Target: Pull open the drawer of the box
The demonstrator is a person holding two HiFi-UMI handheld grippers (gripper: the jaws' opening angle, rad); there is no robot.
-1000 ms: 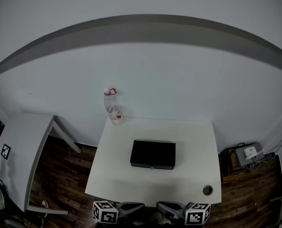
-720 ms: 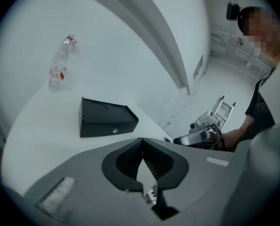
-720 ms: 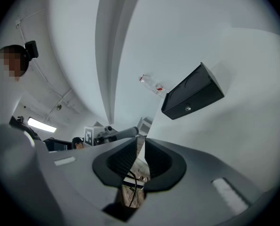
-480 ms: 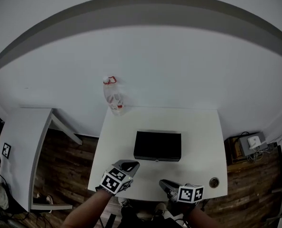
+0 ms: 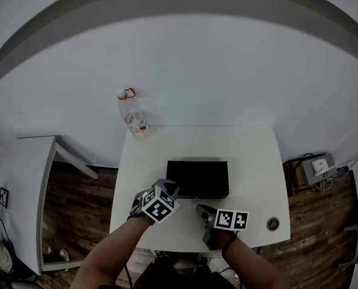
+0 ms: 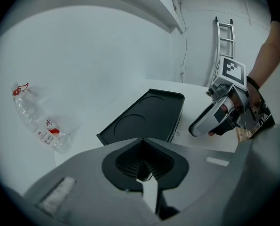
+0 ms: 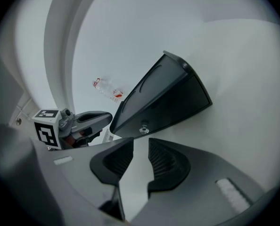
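Note:
A flat black box [image 5: 197,178] lies in the middle of the white table [image 5: 251,155], its drawer shut. A small metal knob [image 7: 143,129] shows on its front face, also visible in the left gripper view as the knob [image 6: 177,134]. My left gripper [image 5: 167,187] hovers at the box's front left corner, pads together, nothing between them [image 6: 144,171]. My right gripper [image 5: 200,209] is just in front of the box, slightly open [image 7: 135,159], with the knob a short way beyond its fingertips and nothing held.
A clear plastic bottle [image 5: 131,117] with a red cap ring stands at the table's far left corner by the wall. A round cable hole [image 5: 273,223] sits at the table's near right. A second white table [image 5: 19,173] stands left; a box with cables [image 5: 316,167] lies on the floor at right.
Both grippers have come forward from the table's near edge to the front of the black box. The head view has shifted, so the table sits higher and closer.

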